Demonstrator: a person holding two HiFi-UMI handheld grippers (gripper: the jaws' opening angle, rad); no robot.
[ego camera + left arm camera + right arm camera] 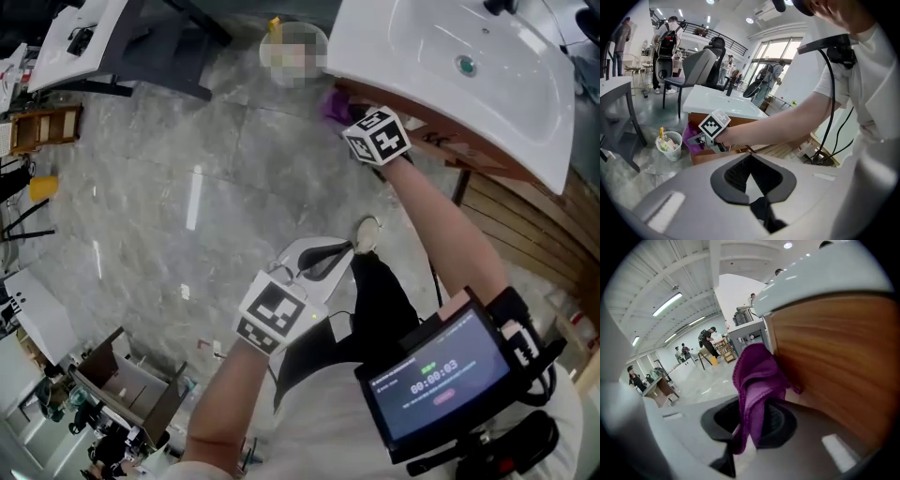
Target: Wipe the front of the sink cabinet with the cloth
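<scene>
**Purple cloth** [757,380], soft with a stitched hem, is hanging in folds from the right gripper [746,436]. The gripper's jaws are clamping narrowly on the cloth's lower part. The cloth's upper folds are touching the cabinet [834,362] front at its upper corner, just under the white glazed sink [450,75] rim. The front is a smooth brown wood-grain panel. The left gripper [754,187] is hovering well apart from the cabinet, over the grey marbled floor [187,187], with its jaws together and gripping nothing. A white mesh bin [669,145] is standing near the cabinet's corner.
</scene>
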